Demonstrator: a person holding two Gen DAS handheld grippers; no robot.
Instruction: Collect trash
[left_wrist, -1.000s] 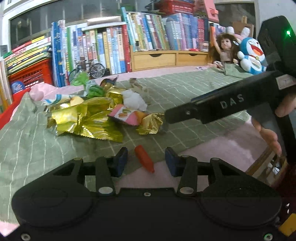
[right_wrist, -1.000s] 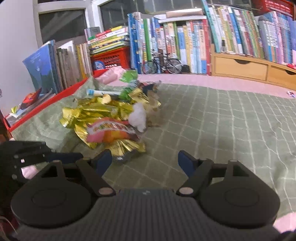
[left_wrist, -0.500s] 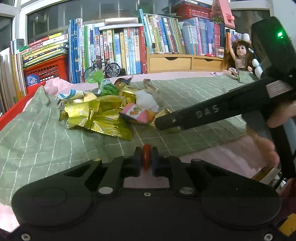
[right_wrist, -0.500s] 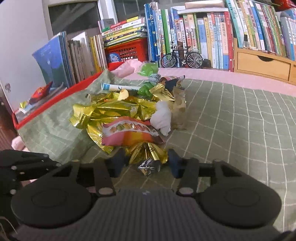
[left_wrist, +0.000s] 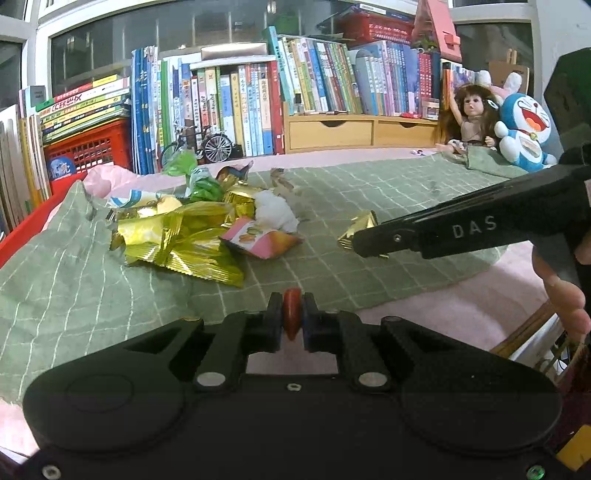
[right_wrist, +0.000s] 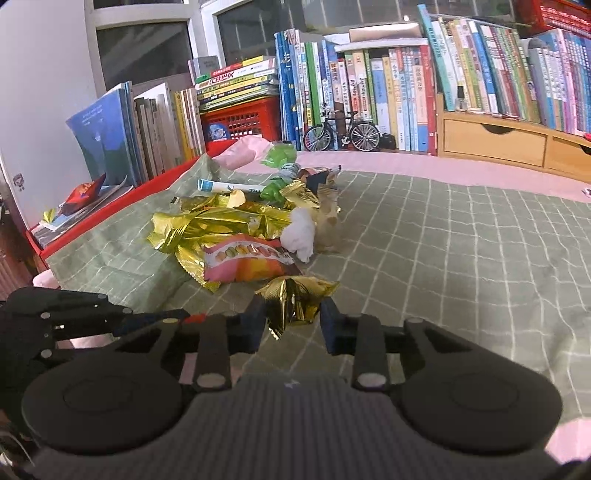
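A heap of trash lies on the green checked cloth (left_wrist: 369, 192): gold wrappers (left_wrist: 177, 236), a pink snack packet (left_wrist: 258, 240), a white tissue ball (left_wrist: 275, 212) and green wrappers (left_wrist: 201, 188). My left gripper (left_wrist: 291, 321) is shut on a small red-orange piece (left_wrist: 291, 314) near the cloth's front edge. My right gripper (right_wrist: 291, 325) has a crumpled gold wrapper (right_wrist: 295, 299) between its pads, and its jaws are closing on it. In the left wrist view that gold wrapper (left_wrist: 360, 225) sits at the right gripper's tip, apart from the heap.
Rows of books (right_wrist: 369, 85), a red crate (right_wrist: 240, 118), a toy bicycle (right_wrist: 341, 133) and wooden drawers (right_wrist: 495, 140) line the back. A doll (left_wrist: 472, 114) and a blue plush toy (left_wrist: 524, 133) sit at the far right. A red tray edge (right_wrist: 103, 218) runs along the left.
The left gripper closed on the red-orange piece and lifted it slightly. The right gripper closed around the gold wrapper and drew it away from the heap.
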